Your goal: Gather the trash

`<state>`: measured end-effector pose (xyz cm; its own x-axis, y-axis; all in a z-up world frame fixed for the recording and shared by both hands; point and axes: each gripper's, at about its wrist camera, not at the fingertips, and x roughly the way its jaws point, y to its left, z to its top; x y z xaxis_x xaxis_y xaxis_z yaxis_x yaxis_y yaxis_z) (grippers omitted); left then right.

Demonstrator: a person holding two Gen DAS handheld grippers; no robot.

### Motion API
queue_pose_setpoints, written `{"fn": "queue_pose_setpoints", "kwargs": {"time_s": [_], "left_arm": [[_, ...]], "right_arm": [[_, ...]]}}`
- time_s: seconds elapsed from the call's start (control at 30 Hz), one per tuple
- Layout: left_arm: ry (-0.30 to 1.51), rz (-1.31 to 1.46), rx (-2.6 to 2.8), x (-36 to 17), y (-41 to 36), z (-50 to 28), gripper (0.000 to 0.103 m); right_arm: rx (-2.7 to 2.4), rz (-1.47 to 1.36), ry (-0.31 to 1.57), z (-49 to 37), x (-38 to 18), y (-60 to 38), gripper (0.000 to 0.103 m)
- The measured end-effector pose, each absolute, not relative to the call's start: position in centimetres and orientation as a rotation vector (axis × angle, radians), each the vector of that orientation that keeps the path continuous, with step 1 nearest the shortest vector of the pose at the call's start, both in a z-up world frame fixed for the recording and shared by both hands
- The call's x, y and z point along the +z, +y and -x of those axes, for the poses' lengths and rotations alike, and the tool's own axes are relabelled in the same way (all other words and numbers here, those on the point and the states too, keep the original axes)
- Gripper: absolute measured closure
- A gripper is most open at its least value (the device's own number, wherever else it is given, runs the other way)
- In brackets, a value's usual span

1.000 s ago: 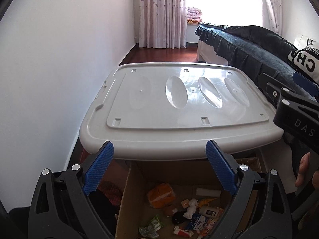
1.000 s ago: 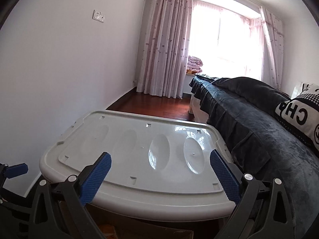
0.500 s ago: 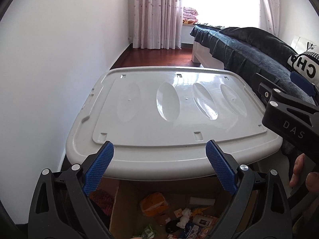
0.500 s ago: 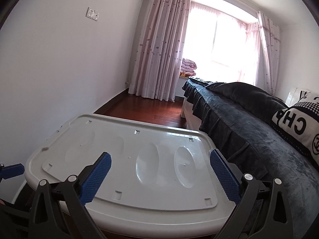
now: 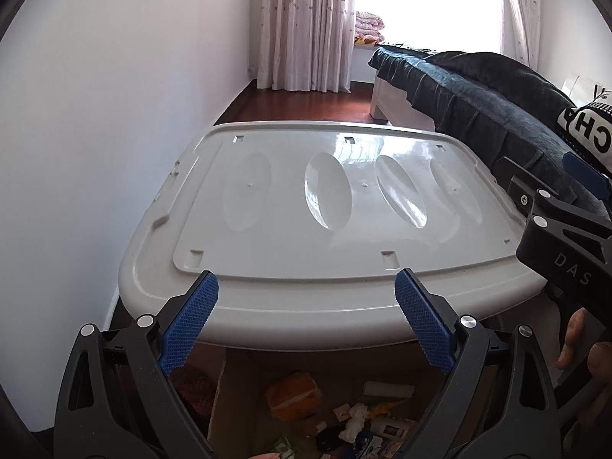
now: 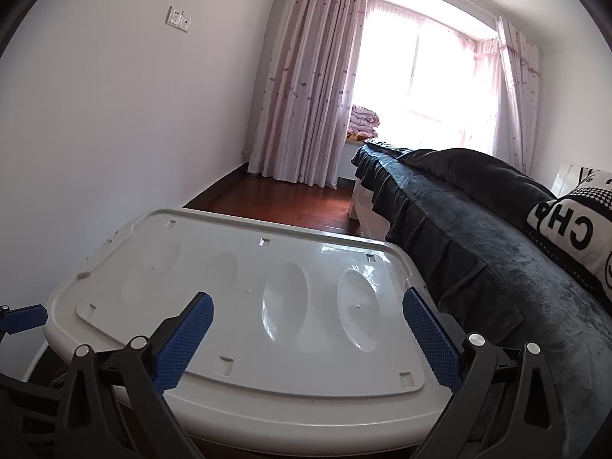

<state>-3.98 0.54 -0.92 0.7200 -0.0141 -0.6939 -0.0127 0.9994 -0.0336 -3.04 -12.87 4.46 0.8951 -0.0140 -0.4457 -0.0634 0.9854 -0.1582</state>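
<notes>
In the left wrist view the lid (image 5: pixel 325 225) now sits lower and fuller in frame than a second ago, and less of the box (image 5: pixel 237 378) beneath it shows. The left hand-held gripper (image 5: pixel 306 329) is spread wide, empty, over the lid's near edge; the trash (image 5: pixel 344 417) lies in the box, below and between its fingers. The right hand-held gripper (image 5: pixel 554 210) stands at the lid's right edge. In the right wrist view more wall and window show than before; the right hand-held gripper (image 6: pixel 306 344), fingers apart and empty, hovers over the lid (image 6: pixel 244 306), beside the bed (image 6: pixel 478 237).
</notes>
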Motion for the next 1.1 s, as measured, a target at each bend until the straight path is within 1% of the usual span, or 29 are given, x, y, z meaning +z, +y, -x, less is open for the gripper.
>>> {"fn": "queue_pose_setpoints", "kwargs": {"time_s": [0.4,0.83,1.1], "left_arm": [[0.802,0.040,0.024,-2.0,1.0,3.6,0.012],[0.814,0.031,0.047,-2.6,1.0,3.3,0.012],[0.815,0.025,0.045,-2.8,0.8,3.4,0.012]], "right_arm": [[0.033,0.173,0.519,2.8,2.5,-12.5,0.005],[0.033,0.137,0.521,2.8,2.9,-13.3,0.005],[0.045,0.162,0.510,3.2,3.0,-12.8,0.005]]}}
